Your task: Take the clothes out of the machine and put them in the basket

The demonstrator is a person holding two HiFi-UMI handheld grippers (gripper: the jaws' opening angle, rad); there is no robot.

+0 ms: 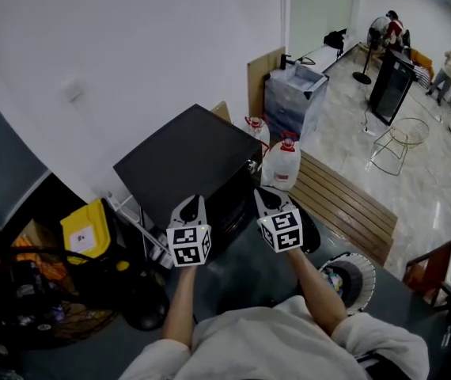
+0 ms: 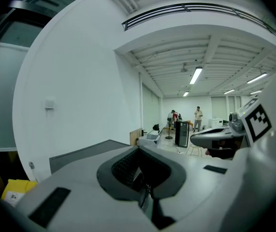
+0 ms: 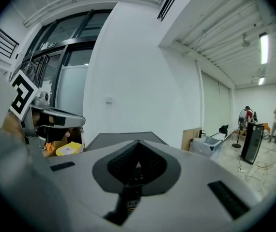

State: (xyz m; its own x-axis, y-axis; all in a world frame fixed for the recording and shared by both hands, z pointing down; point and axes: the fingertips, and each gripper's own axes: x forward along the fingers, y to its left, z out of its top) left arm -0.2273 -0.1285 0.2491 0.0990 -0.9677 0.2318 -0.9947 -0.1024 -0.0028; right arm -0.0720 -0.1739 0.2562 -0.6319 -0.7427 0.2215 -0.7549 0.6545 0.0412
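Holding my left gripper (image 1: 195,204) and right gripper (image 1: 264,195) closed, empty, above the black machine (image 1: 186,157). Colourful things (image 1: 335,280) lie in the basket (image 1: 365,269); the machine's inside is hidden.

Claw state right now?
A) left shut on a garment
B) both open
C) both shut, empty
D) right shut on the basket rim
C: in their own gripper views the left claw and the right claw show jaws together with nothing between them, in front of the black machine.
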